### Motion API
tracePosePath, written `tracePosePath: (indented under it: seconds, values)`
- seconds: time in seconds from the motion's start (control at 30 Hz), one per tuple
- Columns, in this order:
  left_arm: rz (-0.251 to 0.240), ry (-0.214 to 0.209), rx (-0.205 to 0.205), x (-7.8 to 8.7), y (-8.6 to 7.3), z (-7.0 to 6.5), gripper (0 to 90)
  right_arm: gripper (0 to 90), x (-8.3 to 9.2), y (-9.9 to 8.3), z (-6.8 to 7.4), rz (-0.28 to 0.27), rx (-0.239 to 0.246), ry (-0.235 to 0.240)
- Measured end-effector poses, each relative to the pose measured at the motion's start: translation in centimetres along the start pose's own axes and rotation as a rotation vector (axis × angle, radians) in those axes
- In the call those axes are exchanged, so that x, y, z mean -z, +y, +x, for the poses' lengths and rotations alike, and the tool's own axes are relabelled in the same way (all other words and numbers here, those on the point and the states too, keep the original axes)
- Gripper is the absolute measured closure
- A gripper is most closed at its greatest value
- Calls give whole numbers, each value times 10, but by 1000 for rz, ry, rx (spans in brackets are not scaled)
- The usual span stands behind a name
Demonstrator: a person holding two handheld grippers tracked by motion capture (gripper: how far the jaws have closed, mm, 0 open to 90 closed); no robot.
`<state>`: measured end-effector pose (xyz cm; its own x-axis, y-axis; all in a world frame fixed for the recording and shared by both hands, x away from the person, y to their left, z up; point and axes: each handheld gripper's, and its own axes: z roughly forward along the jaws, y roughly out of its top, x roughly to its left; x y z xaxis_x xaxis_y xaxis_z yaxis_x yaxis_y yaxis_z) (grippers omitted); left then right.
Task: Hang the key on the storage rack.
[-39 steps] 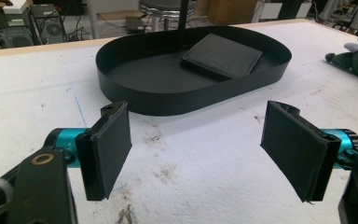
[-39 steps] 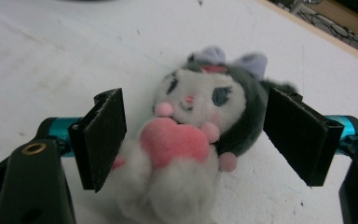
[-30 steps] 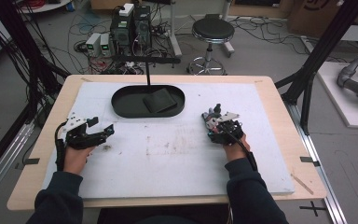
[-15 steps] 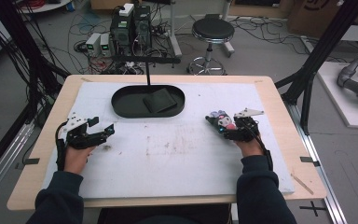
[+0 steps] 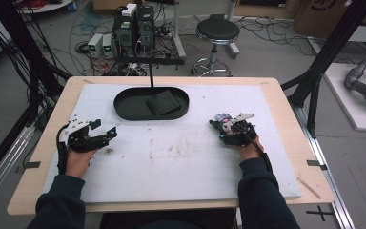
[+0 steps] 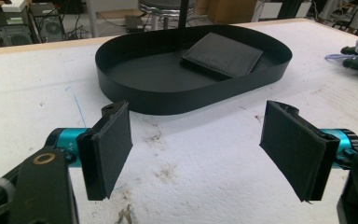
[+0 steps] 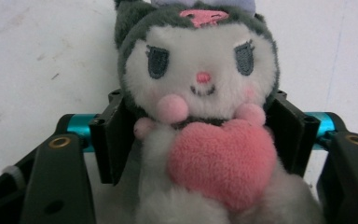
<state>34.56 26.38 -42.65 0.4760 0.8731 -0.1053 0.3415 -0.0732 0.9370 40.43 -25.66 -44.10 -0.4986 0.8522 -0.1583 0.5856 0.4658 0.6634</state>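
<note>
Surface [image 5: 171, 167] unchanged; black tray [image 5: 124, 107] with dark pad [image 5: 162, 103] same spot at the far side; right claw [image 5: 224, 128] has slid right since a second ago, jaws just been closing, pads against the plush toy [image 7: 200, 116] between them; left claw [image 6: 196, 149] unmoved, wide, holding nothing.

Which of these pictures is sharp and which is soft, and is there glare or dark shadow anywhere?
High view: even, soft light, slightly grainy; the black tray is a dark shape with little detail. Left gripper view: sharp on the left claw and tray, no glare. Right gripper view: the plush toy sits very close and a little soft; the bottom corners fall into shadow.
</note>
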Motion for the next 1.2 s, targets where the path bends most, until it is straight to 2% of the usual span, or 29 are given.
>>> tracePosePath:
  seconds: [0.1, 0.17, 0.33, 0.4, 0.43, 0.53, 0.57, 0.63, 0.67, 0.7, 0.73, 0.77, 0.8, 0.87, 0.9, 0.93, 1.0, 1.1, 1.13, 1.2]
  values:
    - [0, -1, -2, 0, 0, 0, 245, 405, 1, 0, -3, -7, -17, 20]
    - [-1, -2, -2, 0, 0, 0, 245, 414, 4, 1, -4, -31, -36, 48]
    - [0, -5, -3, 0, 0, -1, 247, 416, 14, 9, 2, -130, -8, 68]
    - [-1, -4, -2, 0, 0, -1, 247, 416, 16, 13, 3, -146, 3, 73]
    - [-4, -4, -1, 0, 0, 0, 247, 416, 19, 21, 5, -185, 9, 86]
    - [-7, -4, 1, 0, 1, 0, 248, 416, 23, 32, 8, -213, 14, 99]
    - [-8, -5, 1, 0, 1, 0, 248, 416, 26, 44, 11, -234, 26, 111]
    - [-8, -6, 1, 0, 1, 0, 248, 417, 30, 58, 15, -256, 44, 124]
    - [-8, -6, 1, 0, 1, 0, 248, 417, 30, 58, 15, -256, 44, 124]
    - [-10, -8, -1, 0, 1, 0, 248, 417, 34, 72, 18, -278, 73, 128]
    - [-10, -8, -3, 0, 1, 0, 248, 417, 37, 80, 20, -287, 88, 132]
    - [-10, -8, -3, 0, 1, 0, 248, 417, 37, 80, 20, -287, 88, 132]
    - [-10, -9, -2, 0, 1, 0, 248, 417, 40, 95, 22, -303, 106, 139]
    - [-12, -9, -2, 0, 1, 0, 248, 417, 43, 110, 24, -317, 118, 148]
    - [-16, -9, 1, 0, 1, 0, 248, 417, 43, 110, 24, -317, 118, 148]
    - [-17, -8, 0, 0, 1, 0, 248, 417, 44, 124, 26, -328, 130, 152]
    - [-16, -8, 1, 0, 1, 0, 248, 418, 44, 137, 26, -334, 133, 160]
    - [-17, -8, -1, 0, 1, 0, 248, 418, 42, 147, 26, -348, 132, 167]
    - [-16, -8, -2, 0, 1, 0, 249, 419, 39, 156, 27, -343, 131, 171]
    - [-16, -10, -3, 1, 1, 0, 248, 419, 37, 159, 27, -352, 132, 180]
